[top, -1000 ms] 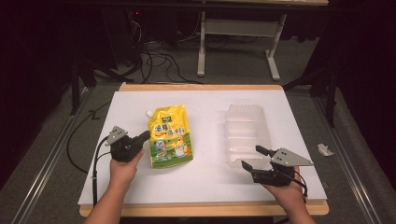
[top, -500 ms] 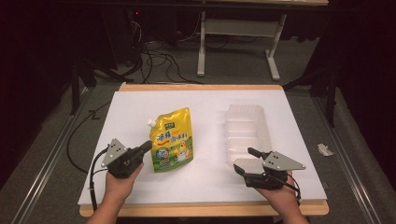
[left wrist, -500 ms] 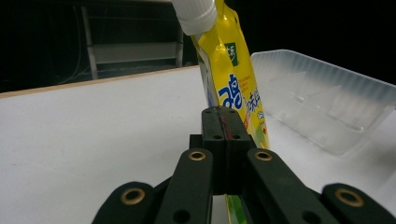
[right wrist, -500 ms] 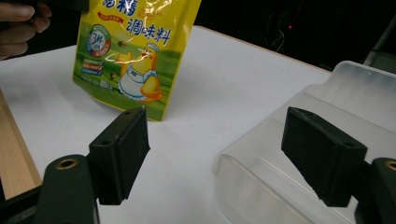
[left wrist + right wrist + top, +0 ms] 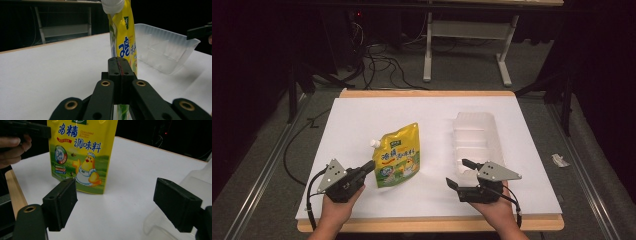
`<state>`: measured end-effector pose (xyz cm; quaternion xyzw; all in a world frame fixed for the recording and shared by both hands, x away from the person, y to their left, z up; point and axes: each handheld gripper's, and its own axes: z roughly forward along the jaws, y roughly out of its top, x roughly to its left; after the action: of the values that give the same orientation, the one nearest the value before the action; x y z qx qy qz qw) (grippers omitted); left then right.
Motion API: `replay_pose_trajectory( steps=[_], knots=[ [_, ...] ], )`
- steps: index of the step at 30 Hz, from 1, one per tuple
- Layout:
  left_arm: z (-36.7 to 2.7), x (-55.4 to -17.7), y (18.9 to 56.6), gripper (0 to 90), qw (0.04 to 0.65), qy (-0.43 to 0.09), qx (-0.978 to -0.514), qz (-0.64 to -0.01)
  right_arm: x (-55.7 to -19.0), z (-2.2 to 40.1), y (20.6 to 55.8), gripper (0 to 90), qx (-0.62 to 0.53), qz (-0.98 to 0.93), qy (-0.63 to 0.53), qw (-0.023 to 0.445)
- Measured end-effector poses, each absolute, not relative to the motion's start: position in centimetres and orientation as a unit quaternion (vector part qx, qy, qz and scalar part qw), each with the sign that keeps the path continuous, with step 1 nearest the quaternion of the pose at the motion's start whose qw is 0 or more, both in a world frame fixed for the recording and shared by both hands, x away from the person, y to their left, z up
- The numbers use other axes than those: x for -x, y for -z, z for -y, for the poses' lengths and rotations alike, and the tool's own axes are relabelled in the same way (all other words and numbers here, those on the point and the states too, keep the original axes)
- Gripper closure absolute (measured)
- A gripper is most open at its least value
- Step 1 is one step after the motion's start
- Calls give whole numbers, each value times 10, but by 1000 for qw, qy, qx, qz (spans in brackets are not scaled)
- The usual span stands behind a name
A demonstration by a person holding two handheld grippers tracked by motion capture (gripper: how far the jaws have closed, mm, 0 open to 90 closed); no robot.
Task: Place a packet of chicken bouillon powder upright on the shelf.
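A yellow spouted seasoning pouch point(image 5: 398, 156) with a cartoon chicken stands upright on the white table top point(image 5: 377, 115), left of middle. My left gripper point(image 5: 368, 167) is shut with nothing in it, its tips close by the pouch's lower left edge. In the left gripper view the shut jaws point(image 5: 119, 65) point at the pouch point(image 5: 123, 42). My right gripper point(image 5: 457, 173) is open and its jaws have just been opening, with nothing between them. The right gripper view has the pouch point(image 5: 82, 152) beyond the open gripper point(image 5: 117, 200).
A clear plastic compartment tray point(image 5: 477, 142) lies right of the pouch, just behind the right gripper; it also appears as the tray point(image 5: 162, 50) and the tray point(image 5: 197, 180). The table's wooden front edge point(image 5: 427, 224) runs under both hands. Cables and a table frame lie on the floor behind.
Both hands have drawn back toward the near edge of the table. The left gripper has slid down along the pouch's left side. The right jaws stand slightly wider.
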<state>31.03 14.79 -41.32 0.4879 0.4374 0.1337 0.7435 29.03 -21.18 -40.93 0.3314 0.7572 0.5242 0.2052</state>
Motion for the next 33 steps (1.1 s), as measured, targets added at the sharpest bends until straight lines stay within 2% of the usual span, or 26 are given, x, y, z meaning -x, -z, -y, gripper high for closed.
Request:
replay_pose_trajectory(
  steps=[9,20,33],
  knots=[
    [-148,-299,414,900,746,-121,-497,-427,-308,191,400,155,-327,-755,-539,182],
    [-148,-292,417,900,747,-117,-502,-420,-343,146,398,125,-313,-766,-541,150],
    [-148,-288,419,900,747,-116,-510,-410,-377,114,400,136,-321,-772,-535,119]
  ],
)
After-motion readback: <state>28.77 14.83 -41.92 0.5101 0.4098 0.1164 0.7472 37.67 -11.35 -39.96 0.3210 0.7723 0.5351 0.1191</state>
